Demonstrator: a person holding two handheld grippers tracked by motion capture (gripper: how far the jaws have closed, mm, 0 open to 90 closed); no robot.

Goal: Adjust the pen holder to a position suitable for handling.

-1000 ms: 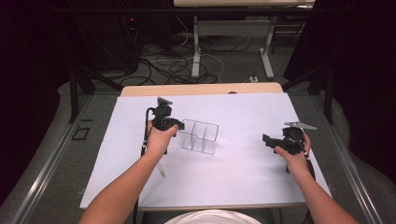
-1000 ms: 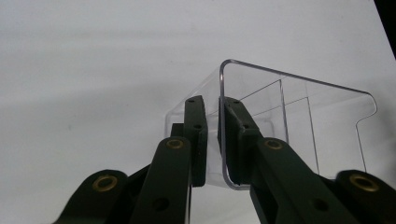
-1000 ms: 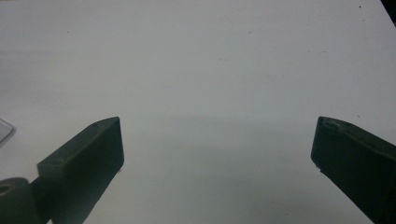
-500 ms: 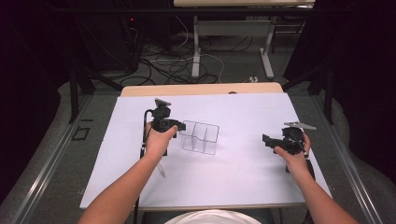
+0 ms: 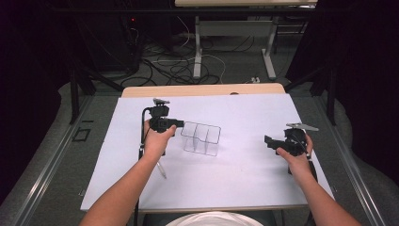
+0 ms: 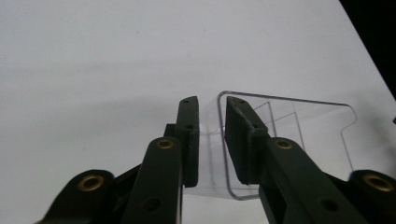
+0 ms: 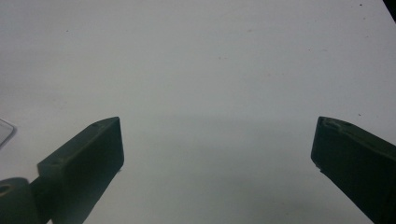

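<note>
I see a white worktop with a wooden edge at its far side; behind it, a dark room with cables on the floor and another table's legs. Left of the middle stands a clear box, split into compartments, all bare. My left tool straddles the box's near wall, one jaw outside, one inside; its jaws have just been closing, and a slim gap still shows, so it is not clenched. My right tool hangs released, well apart, over bare worktop.
</note>
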